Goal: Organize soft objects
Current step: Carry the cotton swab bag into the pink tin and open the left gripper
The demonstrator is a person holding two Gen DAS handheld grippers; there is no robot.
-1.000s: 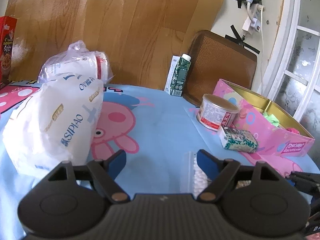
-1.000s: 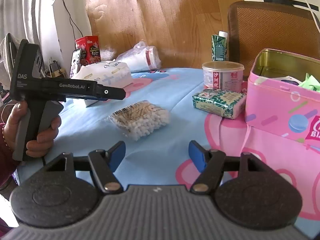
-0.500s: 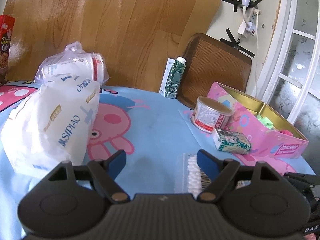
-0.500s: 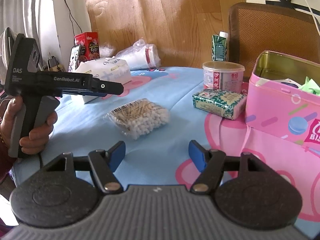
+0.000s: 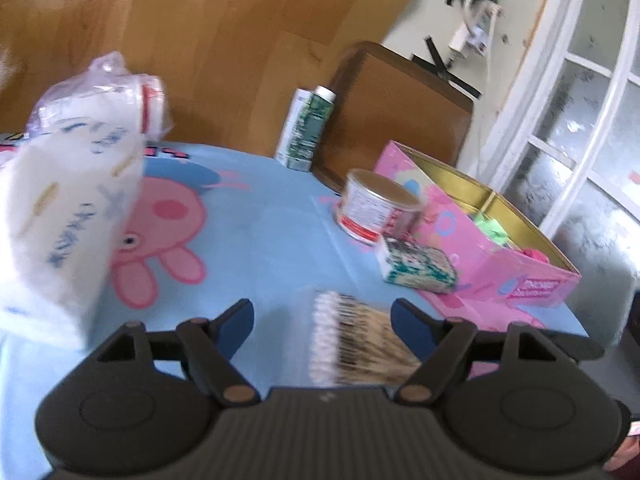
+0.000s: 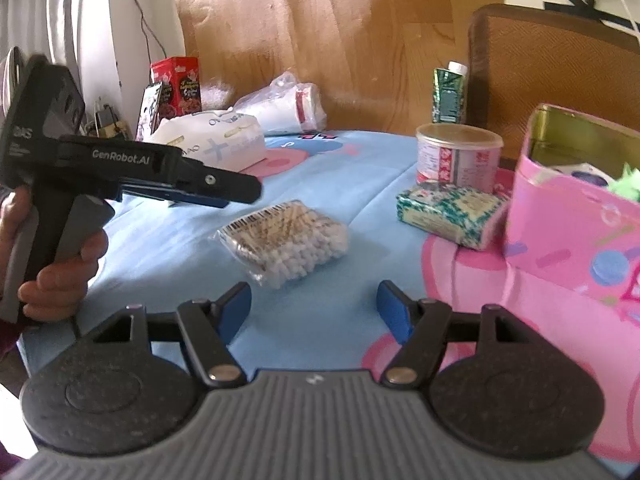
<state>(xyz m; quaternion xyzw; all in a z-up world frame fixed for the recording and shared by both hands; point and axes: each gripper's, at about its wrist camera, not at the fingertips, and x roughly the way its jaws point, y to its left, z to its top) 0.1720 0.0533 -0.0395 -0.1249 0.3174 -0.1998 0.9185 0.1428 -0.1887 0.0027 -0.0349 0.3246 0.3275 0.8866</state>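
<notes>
Left wrist view: motion-blurred; print on the tissue pack (image 5: 60, 216) at 9 o'clock is unreadable.
Left gripper (image 5: 322, 316): jaws apart, holding nothing; the cotton swab bag (image 5: 356, 344) lies on the table between its fingers, partly hidden by the gripper body.
Right gripper (image 6: 314, 306): jaws apart, holding nothing; swab bag at 12 o'clock, apart from the tips.
Pink tin (image 6: 576, 216): open, cut off at 3 o'clock; green soft item (image 6: 626, 186) inside, other contents unclear.
Round tub (image 6: 458, 158): lidded, contents hidden.

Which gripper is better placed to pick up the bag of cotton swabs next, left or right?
Left, probably. The left gripper is open with the cotton swab bag sitting between its fingers. The right gripper is open too, but the bag lies farther ahead of it on the tablecloth.
</notes>
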